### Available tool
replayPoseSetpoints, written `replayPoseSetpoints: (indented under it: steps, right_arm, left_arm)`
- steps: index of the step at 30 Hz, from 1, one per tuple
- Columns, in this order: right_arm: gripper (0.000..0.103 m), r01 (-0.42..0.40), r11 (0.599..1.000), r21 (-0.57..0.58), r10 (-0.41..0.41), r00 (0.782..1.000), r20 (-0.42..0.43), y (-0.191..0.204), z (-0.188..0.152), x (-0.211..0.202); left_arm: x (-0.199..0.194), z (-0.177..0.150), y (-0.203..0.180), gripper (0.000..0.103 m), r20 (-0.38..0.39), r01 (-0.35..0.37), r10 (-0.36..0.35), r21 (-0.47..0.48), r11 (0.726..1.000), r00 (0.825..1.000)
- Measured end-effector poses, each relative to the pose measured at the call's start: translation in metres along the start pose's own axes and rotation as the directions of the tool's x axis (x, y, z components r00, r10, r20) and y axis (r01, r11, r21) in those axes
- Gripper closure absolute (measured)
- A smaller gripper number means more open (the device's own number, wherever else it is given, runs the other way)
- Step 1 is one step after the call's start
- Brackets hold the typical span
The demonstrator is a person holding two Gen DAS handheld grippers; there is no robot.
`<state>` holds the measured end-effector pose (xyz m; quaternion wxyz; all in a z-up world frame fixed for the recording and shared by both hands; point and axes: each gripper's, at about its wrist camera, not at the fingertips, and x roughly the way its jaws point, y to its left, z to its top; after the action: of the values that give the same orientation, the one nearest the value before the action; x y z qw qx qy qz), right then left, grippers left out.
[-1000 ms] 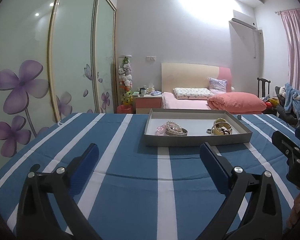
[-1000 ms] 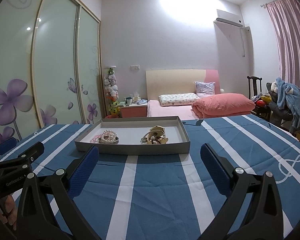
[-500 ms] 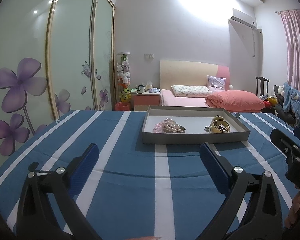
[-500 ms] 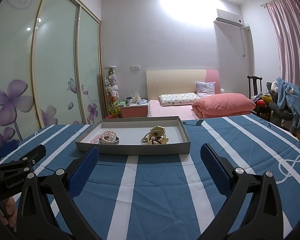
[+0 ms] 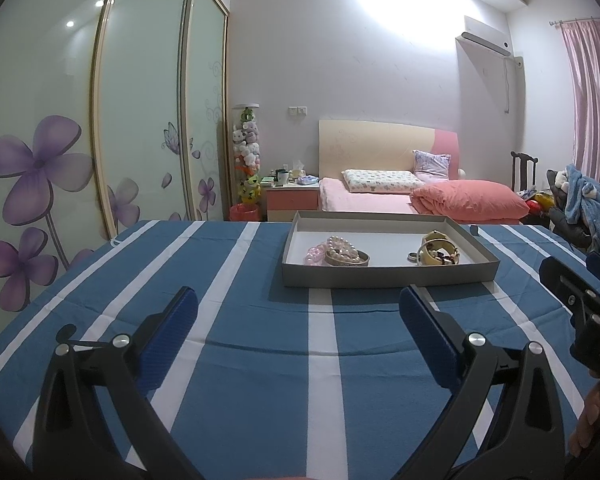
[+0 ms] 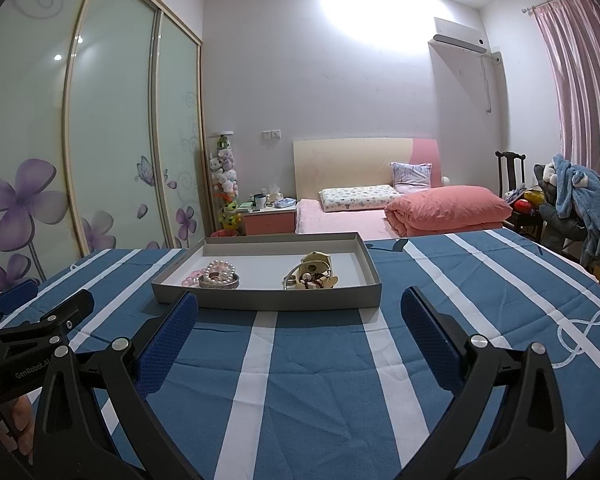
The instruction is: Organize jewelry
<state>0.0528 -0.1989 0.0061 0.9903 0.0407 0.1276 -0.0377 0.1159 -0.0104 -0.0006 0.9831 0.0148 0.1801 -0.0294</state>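
A grey shallow tray (image 5: 388,278) (image 6: 268,300) lies on the blue striped cloth ahead of both grippers. In it a pile of pearl and pink bead bracelets (image 5: 340,252) (image 6: 218,274) lies at the left, and a cream bangle pile with a small ring (image 5: 438,254) (image 6: 312,276) at the right. My left gripper (image 5: 298,306) is open and empty, short of the tray's near wall. My right gripper (image 6: 300,310) is open and empty, close to the tray's near wall. Each gripper shows at the edge of the other's view.
The table's blue and white striped cloth (image 5: 236,360) spreads around the tray. Behind the table are a bed with a pink quilt (image 6: 448,208), a nightstand (image 6: 268,220), a wardrobe with flowered glass doors (image 5: 44,176) at the left, and a chair with clothes (image 6: 572,204) at the right.
The left gripper has tilted slightly, so the tray sits a little higher and nearer in its view. The right gripper has barely moved. Both stay open.
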Motion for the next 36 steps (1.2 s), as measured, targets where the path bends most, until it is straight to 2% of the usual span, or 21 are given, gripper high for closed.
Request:
replayPoseSetpoints:
  steps: [36]
  right_arm:
    - [0.002,-0.002,1.000,0.002,0.002,1.000,-0.005,0.0031,0.0023,-0.0007]
  left_arm:
    - [-0.0003,-0.0002,-0.0021,0.005,-0.001,0.002,-0.002,-0.001,1.000,1.000]
